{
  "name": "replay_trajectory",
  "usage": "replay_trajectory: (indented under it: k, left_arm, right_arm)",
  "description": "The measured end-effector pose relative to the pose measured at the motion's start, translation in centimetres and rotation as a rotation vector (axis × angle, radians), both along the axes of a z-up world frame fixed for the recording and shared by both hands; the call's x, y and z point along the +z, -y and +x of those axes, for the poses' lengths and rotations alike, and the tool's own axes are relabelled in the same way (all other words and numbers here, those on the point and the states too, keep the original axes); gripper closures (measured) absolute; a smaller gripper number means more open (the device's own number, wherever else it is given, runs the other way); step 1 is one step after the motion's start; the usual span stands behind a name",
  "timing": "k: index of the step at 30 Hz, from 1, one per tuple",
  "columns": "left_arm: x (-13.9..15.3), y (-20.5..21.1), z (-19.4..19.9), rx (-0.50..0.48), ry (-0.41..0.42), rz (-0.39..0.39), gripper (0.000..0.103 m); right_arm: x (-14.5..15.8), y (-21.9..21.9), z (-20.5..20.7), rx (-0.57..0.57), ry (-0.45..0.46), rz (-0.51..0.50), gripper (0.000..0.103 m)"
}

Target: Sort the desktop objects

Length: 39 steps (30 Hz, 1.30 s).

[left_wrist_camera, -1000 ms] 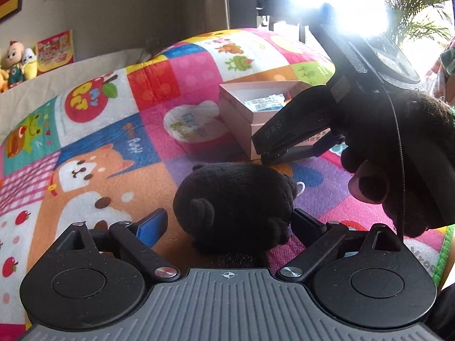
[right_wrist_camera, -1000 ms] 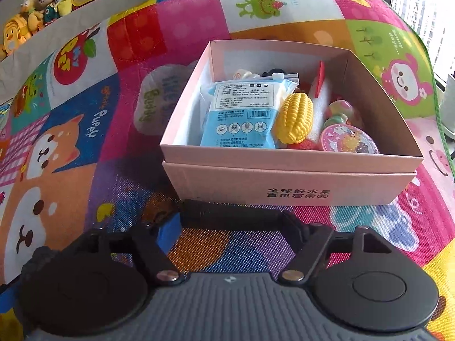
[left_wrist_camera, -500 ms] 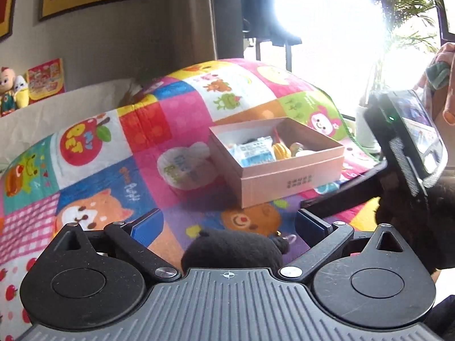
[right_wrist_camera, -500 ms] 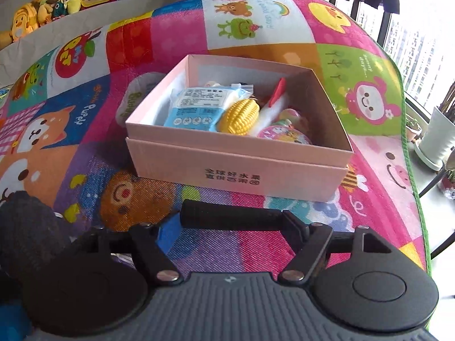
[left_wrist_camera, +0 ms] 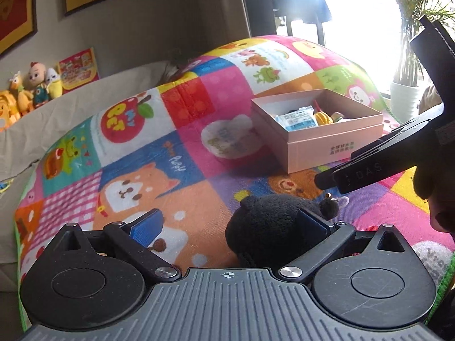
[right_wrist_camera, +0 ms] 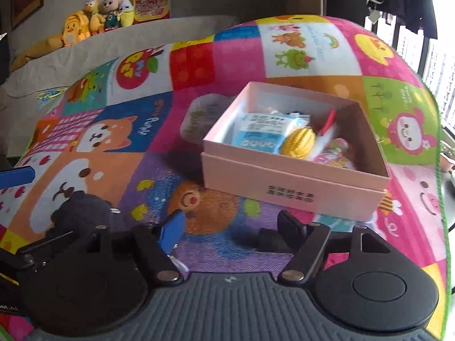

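Sitting on the patchwork play mat [left_wrist_camera: 136, 153], the black plush toy [left_wrist_camera: 264, 224] is lying between the spread fingers of the left gripper [left_wrist_camera: 230, 224], pressed up against the right-hand finger at about 3 o'clock and well clear of the blue-padded finger [left_wrist_camera: 146, 223] at 9 o'clock. Left jaws are standing wide apart, not clamping the toy. A small black pom-pom with a white loop [left_wrist_camera: 331, 206] is sticking out of the plush at its 2 o'clock.

In the right wrist view the same plush toy [right_wrist_camera: 79, 210] is showing at 9 o'clock of the right gripper [right_wrist_camera: 231, 227], outside its fingers. Right gripper fingers are also standing apart, nothing between them, only mat showing in the gap.

The pink cardboard box [right_wrist_camera: 287, 179] is sitting on the mat at 1 o'clock of the right gripper, open on top. Inside it: a blue-and-white packet [right_wrist_camera: 261, 136], a yellow knitted corn [right_wrist_camera: 298, 142], a red-and-white item [right_wrist_camera: 327, 122], a pink round item partly hidden at the near wall. In the left view the box [left_wrist_camera: 327, 147] is lying at 1 o'clock of the plush, apart from it, and the right gripper's body [left_wrist_camera: 378, 164] is crossing in from 3 o'clock.

Stuffed dolls [right_wrist_camera: 96, 17] are lining the ledge at 11 o'clock, far from the mat centre.
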<state>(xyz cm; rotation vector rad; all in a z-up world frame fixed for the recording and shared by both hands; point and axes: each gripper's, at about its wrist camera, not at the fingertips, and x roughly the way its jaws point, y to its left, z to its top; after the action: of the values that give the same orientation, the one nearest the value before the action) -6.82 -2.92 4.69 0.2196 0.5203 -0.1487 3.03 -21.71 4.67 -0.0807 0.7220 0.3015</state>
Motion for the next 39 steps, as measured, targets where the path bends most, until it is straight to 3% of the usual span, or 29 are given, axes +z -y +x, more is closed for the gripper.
replay_trajectory:
  k: [7, 19, 31, 34, 36, 37, 39]
  left_arm:
    - [-0.3, -1.3, -2.0, 0.020, -0.007, 0.012, 0.001]
    - [-1.4, -1.7, -3.7, -0.051, -0.067, 0.015, 0.001]
    - [-3.8, 0.4, -1.4, -0.122, -0.125, 0.031, 0.001]
    - [-3.9, 0.2, -1.0, -0.110, -0.116, 0.020, 0.001]
    - [-3.8, 0.1, -0.8, -0.104, -0.108, 0.005, 0.002]
    - [-3.7, 0.0, -0.7, -0.101, -0.106, -0.002, 0.012]
    - [-3.6, -0.1, -0.5, -0.101, -0.110, -0.016, 0.016]
  right_arm:
    - [-0.8, -2.7, 0.5, 0.097, -0.127, 0.071, 0.033]
    - [-0.2, -5.2, -1.3, 0.192, -0.116, 0.047, 0.033]
    - [-1.1, -5.2, -2.1, 0.214, -0.136, 0.034, 0.033]
    - [-0.4, -4.2, -2.3, 0.202, -0.094, 0.022, 0.032]
    - [0.6, -2.5, -2.6, 0.171, -0.044, 0.029, 0.023]
    - [1.3, -1.1, -2.7, 0.137, -0.011, 0.032, 0.021]
    - [2.1, 1.7, -3.0, 0.058, 0.035, 0.035, 0.016]
